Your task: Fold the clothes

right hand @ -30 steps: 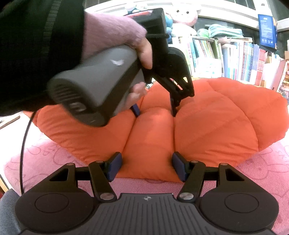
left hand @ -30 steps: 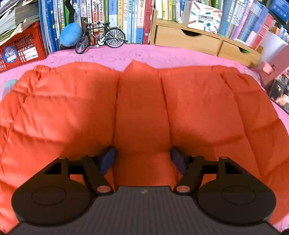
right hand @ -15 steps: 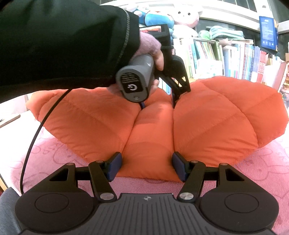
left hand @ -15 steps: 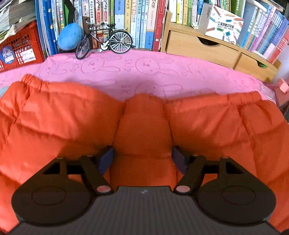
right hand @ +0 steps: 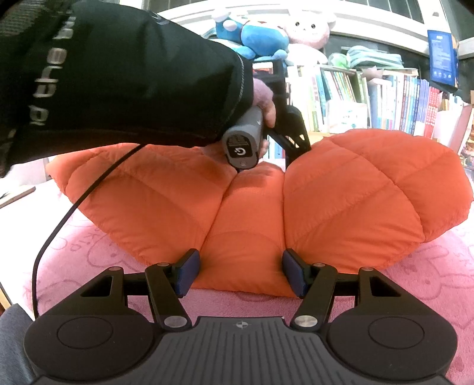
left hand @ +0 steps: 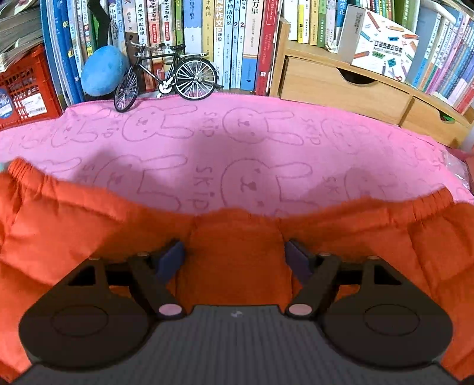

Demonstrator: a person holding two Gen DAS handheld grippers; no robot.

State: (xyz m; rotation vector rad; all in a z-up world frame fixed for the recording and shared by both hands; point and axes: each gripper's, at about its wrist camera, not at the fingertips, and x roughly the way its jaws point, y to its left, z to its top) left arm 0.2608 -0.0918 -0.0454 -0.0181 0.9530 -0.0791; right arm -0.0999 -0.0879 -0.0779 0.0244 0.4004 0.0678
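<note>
An orange quilted puffer jacket (right hand: 349,195) lies on a pink rabbit-print towel (right hand: 414,278). My right gripper (right hand: 240,271) is shut on a ridge of the jacket's near edge, the padding bulging between its blue pads. At the far edge, a hand in a black sleeve (right hand: 133,83) holds my left gripper (right hand: 266,164), which pinches the jacket there. In the left wrist view the left gripper (left hand: 235,257) is shut on a bunched strip of the jacket (left hand: 89,231), its elastic hem raised over the towel (left hand: 237,142).
Along the towel's far side stand a model bicycle (left hand: 166,77), a blue plush ball (left hand: 103,69), a red crate (left hand: 23,91), a wooden drawer box (left hand: 340,86) and rows of books. A black cable (right hand: 59,225) hangs at the left. Plush toys (right hand: 266,26) sit on a shelf.
The left gripper has drawn the jacket's far edge back toward the near side, so much more pink towel shows beyond it. The right gripper keeps its hold and has not moved.
</note>
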